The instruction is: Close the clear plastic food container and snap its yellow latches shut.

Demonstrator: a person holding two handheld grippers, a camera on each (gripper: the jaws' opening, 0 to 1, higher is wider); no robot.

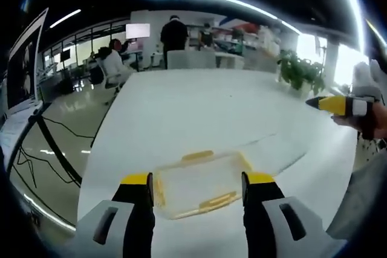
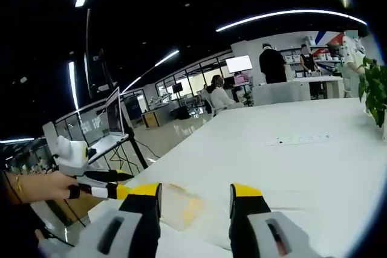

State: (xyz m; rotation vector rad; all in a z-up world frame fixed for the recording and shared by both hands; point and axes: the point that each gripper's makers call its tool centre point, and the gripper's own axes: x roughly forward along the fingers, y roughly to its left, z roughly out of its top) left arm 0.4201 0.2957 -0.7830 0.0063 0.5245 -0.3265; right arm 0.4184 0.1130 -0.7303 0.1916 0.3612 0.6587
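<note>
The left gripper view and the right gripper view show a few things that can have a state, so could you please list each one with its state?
Food container: on the white table, lid looks down; latches hard to tell.
Yellow latches: visible at the rim, snapped or not unclear.
Left tool: open, jaws either side of the container, not touching it.
Right tool: open, holding nothing.
Laptop: open.

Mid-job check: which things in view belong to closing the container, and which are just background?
Job:
- clear plastic food container on the white table
- its yellow latches
- left gripper, open
- right gripper, open

Background:
- potted plant
- laptop
- black cables on the floor
- people at far desks
</note>
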